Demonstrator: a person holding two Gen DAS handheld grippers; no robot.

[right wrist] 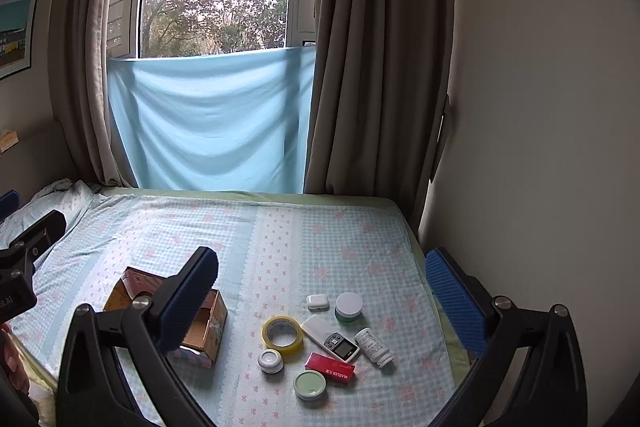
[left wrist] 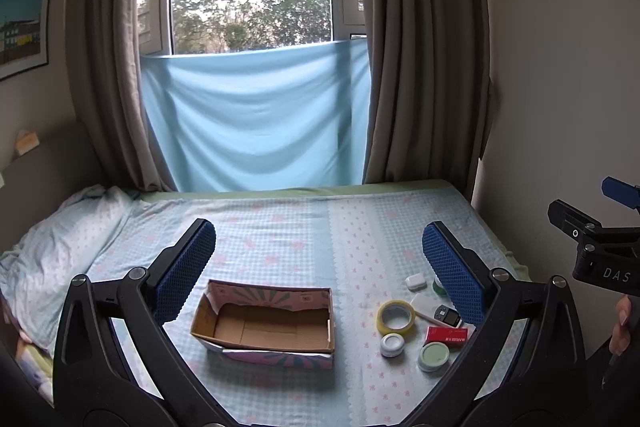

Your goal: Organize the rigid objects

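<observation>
An open cardboard box (left wrist: 264, 321) lies empty on the bed, also in the right wrist view (right wrist: 204, 327). To its right lie small objects: a yellow tape roll (right wrist: 282, 334), a white earbud case (right wrist: 317, 302), a green-based jar (right wrist: 349, 307), a white remote (right wrist: 330, 337), a white pill bottle (right wrist: 374, 346), a red box (right wrist: 330, 368), a small white jar (right wrist: 271, 361) and a green-lidded jar (right wrist: 309, 385). My left gripper (left wrist: 320, 263) is open above the box. My right gripper (right wrist: 320, 287) is open above the objects.
The bed sheet (right wrist: 280, 239) is checked blue with pink flowers. A pillow (left wrist: 60, 239) lies at the left. A wall (right wrist: 540, 147) runs close along the bed's right edge. Curtains and a blue cloth (left wrist: 256, 119) hang behind the bed.
</observation>
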